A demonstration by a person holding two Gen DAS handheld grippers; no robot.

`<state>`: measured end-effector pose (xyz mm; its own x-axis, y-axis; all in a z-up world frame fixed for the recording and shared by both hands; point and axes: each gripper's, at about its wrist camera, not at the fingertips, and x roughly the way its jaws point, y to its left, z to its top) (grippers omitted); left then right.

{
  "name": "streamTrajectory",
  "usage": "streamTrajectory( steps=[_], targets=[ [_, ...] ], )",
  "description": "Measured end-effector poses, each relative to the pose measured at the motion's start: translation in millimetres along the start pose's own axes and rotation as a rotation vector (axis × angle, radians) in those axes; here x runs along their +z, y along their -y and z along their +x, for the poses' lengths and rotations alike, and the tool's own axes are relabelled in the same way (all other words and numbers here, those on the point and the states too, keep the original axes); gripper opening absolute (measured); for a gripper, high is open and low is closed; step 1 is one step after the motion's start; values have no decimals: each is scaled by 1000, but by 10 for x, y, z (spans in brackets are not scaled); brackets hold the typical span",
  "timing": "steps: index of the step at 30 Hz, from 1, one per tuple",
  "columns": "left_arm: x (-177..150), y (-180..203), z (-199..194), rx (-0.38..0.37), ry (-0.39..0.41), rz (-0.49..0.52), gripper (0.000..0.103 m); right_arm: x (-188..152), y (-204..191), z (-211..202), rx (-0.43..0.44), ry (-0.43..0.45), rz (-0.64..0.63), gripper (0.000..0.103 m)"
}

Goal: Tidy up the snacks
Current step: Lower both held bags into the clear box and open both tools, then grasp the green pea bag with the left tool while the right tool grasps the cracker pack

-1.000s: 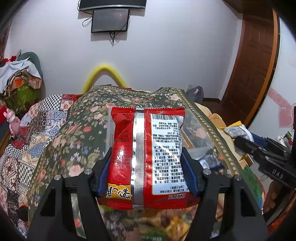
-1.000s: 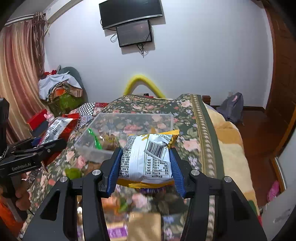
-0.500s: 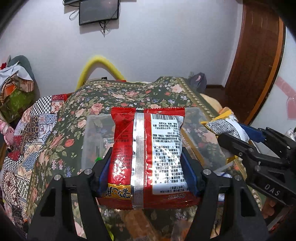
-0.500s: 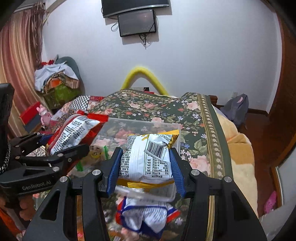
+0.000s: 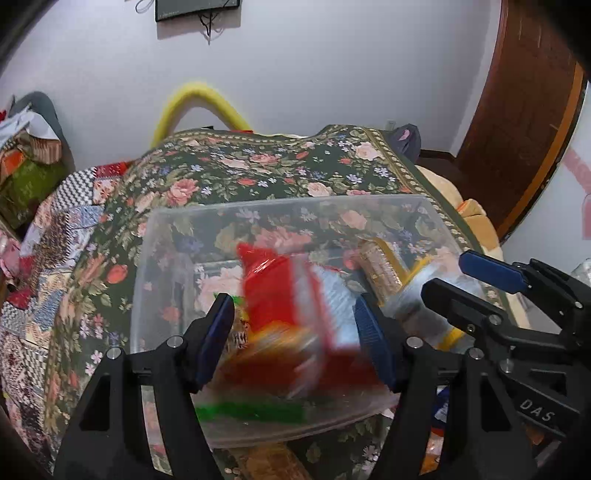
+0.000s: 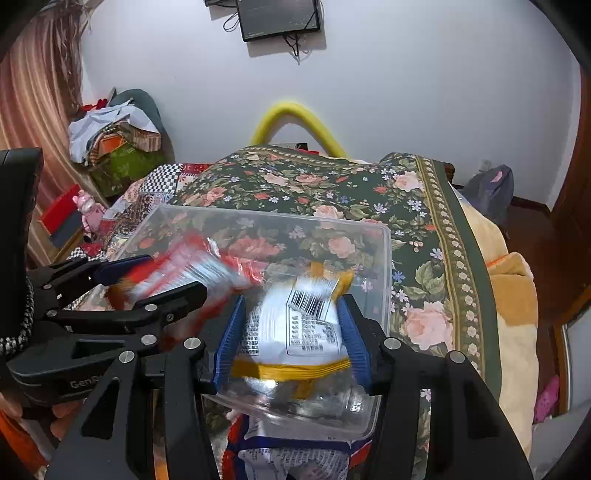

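1. White walls enclose the room; my work surface is a bed under a dark green floral bedspread [image 5: 258, 173], which fills the middle of both views. A yellow foam arch [image 6: 295, 118] rises behind it at upper centre, and a black wall-mounted screen [image 6: 279, 18] sits at the top edge.

2. On the bedspread rests a clear rectangular plastic container [image 5: 280, 206], occupying the centre of each frame; its far rim runs across mid-frame.

3. My left gripper [image 5: 295, 328], with blue-padded fingers, stands wide apart at lower centre of the left view. A red foil snack packet [image 5: 280, 291] appears between the pads, tilted and heavily motion-blurred, over the container's interior. The left pad is clear of it; contact at the right pad I cannot tell. In the right view the same packet is at centre left, above the container.

4. My right gripper [image 6: 291, 332] has its blue pads parted, and a white-and-yellow snack bag with a barcode [image 6: 299, 325] lies between them, over the near right part of the container. The blur keeps me from telling whether the pads press it.

5. A green strip [image 5: 251, 410], blurred, shows at the container's near wall in the left view.

6. A white, blue and red packet [image 6: 291, 458] lies below the container's near edge, at bottom centre of the right view.
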<state>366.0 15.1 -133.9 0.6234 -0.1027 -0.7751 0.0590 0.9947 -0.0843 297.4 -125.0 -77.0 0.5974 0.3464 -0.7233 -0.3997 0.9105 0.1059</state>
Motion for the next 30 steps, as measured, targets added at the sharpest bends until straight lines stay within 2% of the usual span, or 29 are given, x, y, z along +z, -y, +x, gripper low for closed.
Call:
streamTrajectory(
  steps=[8,15,18,22,30],
  targets=[
    [-3,2,-371,-6,61,11,68,11,24,-276,0,40,4,51],
    [-163,-8,-957,13,128,35,70,-77,-12,-774,-6,117,-3,60],
    [-311,-22,-1178,28,136,50,71,-166,-41,-986,-15,143,-9,66],
    [-542,-52,-1397,27,131,52,72,-335,-76,-1212,-19,162,-4,66],
    [-1145,-145,-1590,19,65,35,73,-799,-70,-1402,-24,115,23,67]
  ],
)
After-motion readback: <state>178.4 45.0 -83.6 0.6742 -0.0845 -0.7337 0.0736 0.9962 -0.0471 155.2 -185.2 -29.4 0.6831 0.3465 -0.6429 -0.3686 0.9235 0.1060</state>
